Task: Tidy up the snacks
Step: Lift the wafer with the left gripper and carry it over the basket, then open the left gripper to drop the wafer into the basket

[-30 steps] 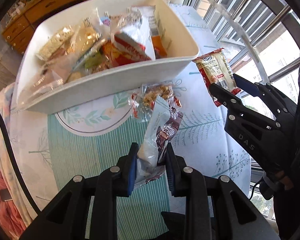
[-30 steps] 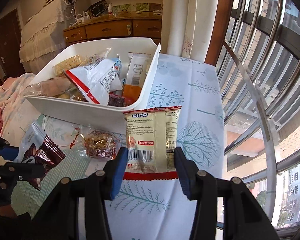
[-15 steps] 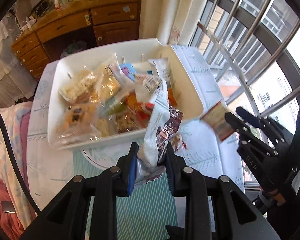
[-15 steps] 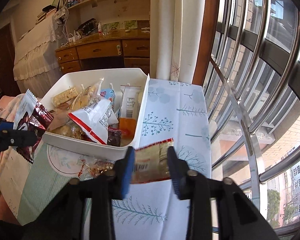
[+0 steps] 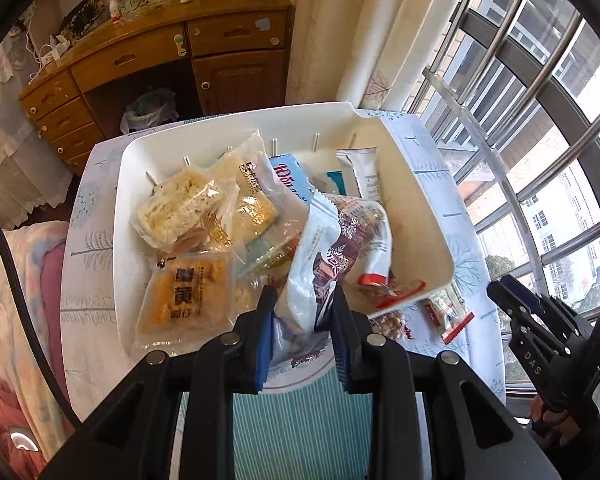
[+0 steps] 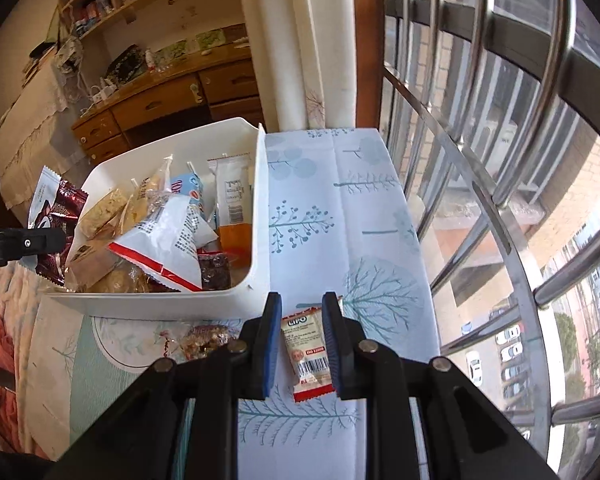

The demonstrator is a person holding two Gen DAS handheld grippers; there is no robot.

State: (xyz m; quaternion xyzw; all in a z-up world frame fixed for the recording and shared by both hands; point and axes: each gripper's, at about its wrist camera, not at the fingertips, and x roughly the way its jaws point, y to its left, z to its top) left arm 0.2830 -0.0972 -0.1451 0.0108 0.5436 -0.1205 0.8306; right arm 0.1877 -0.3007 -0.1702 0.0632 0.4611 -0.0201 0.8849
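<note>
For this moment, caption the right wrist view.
Right tool shut on a LIPO snack packet beside the white bin.

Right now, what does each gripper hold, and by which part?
The left gripper pinches the brown-and-white snack packet at its lower end. The right gripper clamps the small LIPO packet across its two side edges, near the top.

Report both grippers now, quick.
Left gripper: shut on the brown-and-white snack packet.
Right gripper: shut on the Lipo biscuit packet.
</note>
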